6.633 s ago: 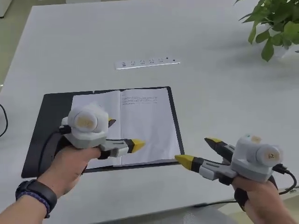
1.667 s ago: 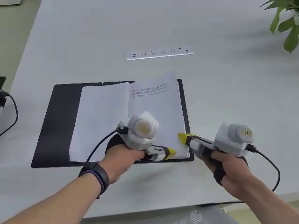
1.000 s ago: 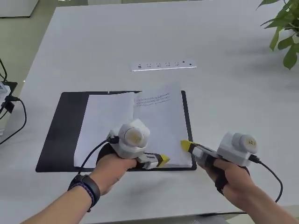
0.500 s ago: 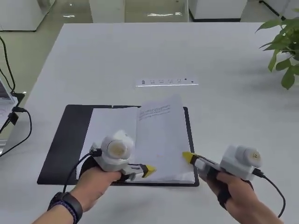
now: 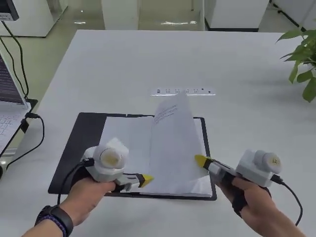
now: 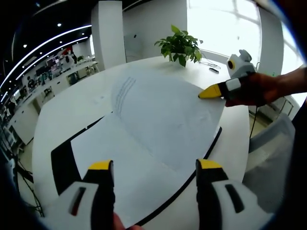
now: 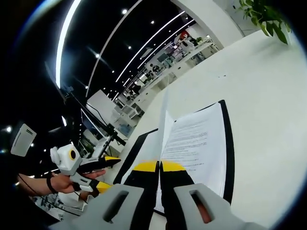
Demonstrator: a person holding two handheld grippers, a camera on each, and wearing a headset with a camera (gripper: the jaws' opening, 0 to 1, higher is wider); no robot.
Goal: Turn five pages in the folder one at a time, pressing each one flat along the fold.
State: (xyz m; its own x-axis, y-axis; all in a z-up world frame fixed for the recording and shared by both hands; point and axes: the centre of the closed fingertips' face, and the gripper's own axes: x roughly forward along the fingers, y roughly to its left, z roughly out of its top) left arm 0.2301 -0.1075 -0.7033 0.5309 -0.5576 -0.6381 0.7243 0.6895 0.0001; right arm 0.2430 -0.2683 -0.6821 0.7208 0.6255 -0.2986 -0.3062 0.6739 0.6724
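The black open folder lies flat on the white table, close to the table's front edge. A white power strip lies just beyond the folder's far edge, and a green potted plant stands at the table's right edge.

The right gripper has its jaws pressed together on the outer edge of a white printed page. This page is raised off the right-hand stack and curves up from the fold.

The left gripper has its jaws spread and grips nothing. It hovers over the folder's front edge, near the fold.
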